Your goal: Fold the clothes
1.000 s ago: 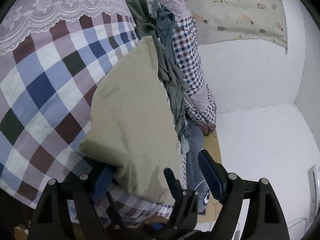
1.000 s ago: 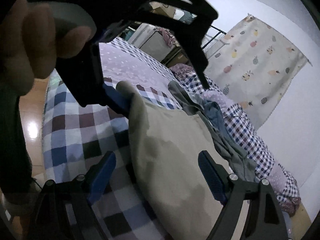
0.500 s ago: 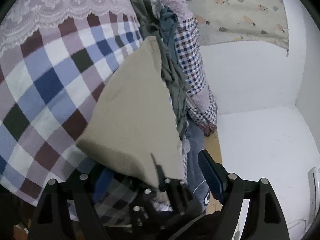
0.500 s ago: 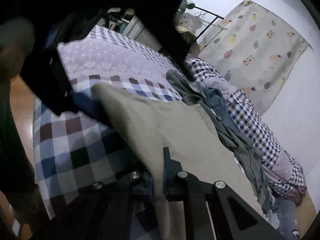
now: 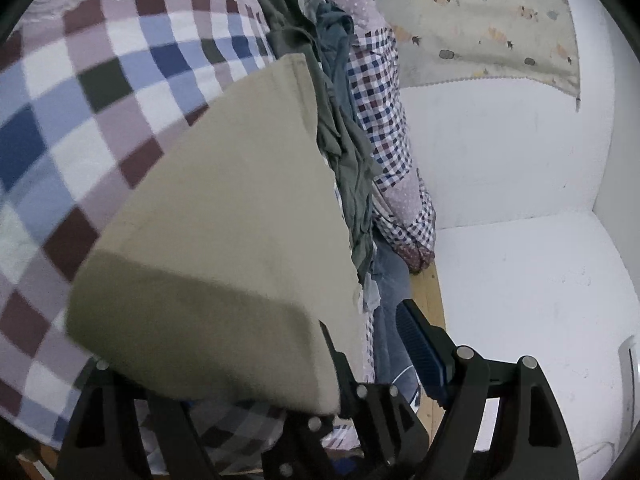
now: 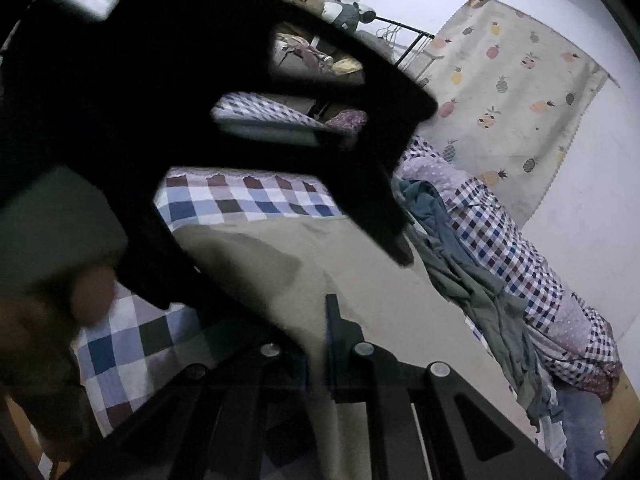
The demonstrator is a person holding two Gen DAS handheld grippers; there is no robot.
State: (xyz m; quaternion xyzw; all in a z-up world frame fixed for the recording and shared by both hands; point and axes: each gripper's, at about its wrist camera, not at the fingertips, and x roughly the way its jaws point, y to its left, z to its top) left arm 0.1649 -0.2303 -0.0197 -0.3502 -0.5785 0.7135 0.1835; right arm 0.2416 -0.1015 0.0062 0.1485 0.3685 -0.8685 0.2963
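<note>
bed: a checked blanket (image 5: 80, 128) in blue, white and maroon squares covers the mattress, a band of pale lace across its far end; the same blanket (image 6: 248, 200) shows in the right wrist view.
wall: white, with a pineapple-print cloth (image 6: 512, 92) hanging on it behind the bed.
khaki garment: the beige cloth (image 5: 224, 216) lies spread on the checked blanket, its near edge lifted off the bed and doubled into a thick fold that hangs over the left gripper's frame; in the right wrist view the same cloth (image 6: 360, 280) runs from the clamped edge away across the bed.
clothes pile: a heap of grey-green and slate-blue garments (image 5: 344, 152) lies just beside the khaki cloth along its right edge, against a small-checked quilt (image 5: 384, 112) at the bedside; a pair of jeans (image 5: 388, 280) hangs off the bed's edge above a strip of wooden floor.
left gripper: the left gripper (image 5: 256, 360) has its jaws wide apart; the blue-padded right finger (image 5: 416, 344) stands free of the cloth, the other finger hidden beneath the fold.
right gripper: the right gripper (image 6: 320, 344) is pinched tight on the near edge of the khaki cloth, its fingers pressed together with fabric between them.
foreground: the left tool's dark frame (image 6: 192, 112) crosses the right wrist view, blurred, with part of a hand (image 6: 80, 292) beneath it.
</note>
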